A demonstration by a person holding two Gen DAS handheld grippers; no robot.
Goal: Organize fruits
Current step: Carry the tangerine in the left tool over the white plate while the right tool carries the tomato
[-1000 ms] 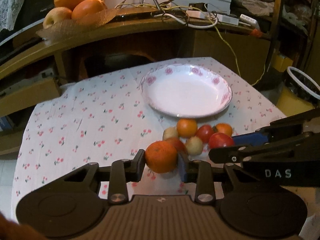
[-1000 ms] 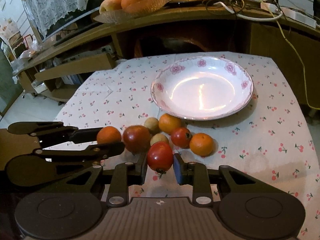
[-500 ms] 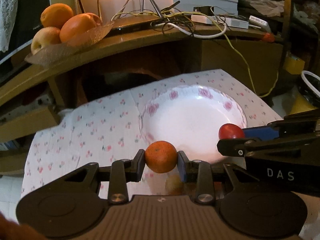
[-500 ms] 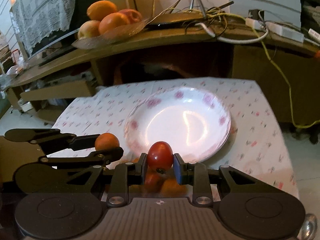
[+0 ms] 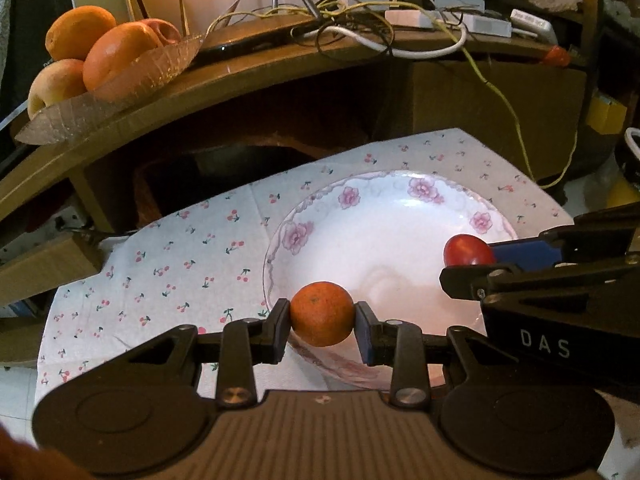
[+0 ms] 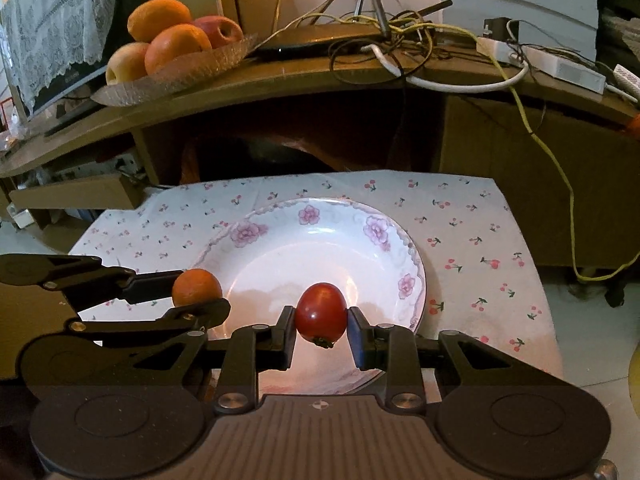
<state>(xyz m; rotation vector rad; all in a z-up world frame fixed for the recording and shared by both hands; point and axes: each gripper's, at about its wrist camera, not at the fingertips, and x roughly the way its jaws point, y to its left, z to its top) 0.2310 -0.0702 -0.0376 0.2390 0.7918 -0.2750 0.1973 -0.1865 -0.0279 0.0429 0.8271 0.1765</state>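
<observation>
Both tongs have carried their fruit up off the worktop and forward since a second ago, leaving the pile of small fruit behind and out of sight; they now hover over the near half of the floral plate [image 5: 420,190].

Dropping is the main risk from here. A round fruit let go from this height onto a smooth, sloped porcelain dish would likely roll, and either one could run up the shallow rim and off onto the cherry-print tablecloth [image 5: 168,248]. The two tongs also sit close side by side, so opening one while the other swings in could knock a fruit loose or clip the neighbouring finger. Pressing harder would be a mistake with the tomato, whose skin looks thin enough to split.

The left tongs [image 5: 322,322] are closed narrowly on a mandarin [image 5: 322,313], pinched at its widest part between the two pads, above the plate's near-left edge. The right tongs [image 6: 321,330] grip a red tomato [image 6: 321,312] the same way, stem end pointing down, over the near-middle of the dish. In the right wrist view the mandarin sits to the left of the tomato, a little farther out. Beyond, a glass dish of oranges and apples [image 6: 172,46] rests on the wooden shelf [image 6: 280,80].
</observation>
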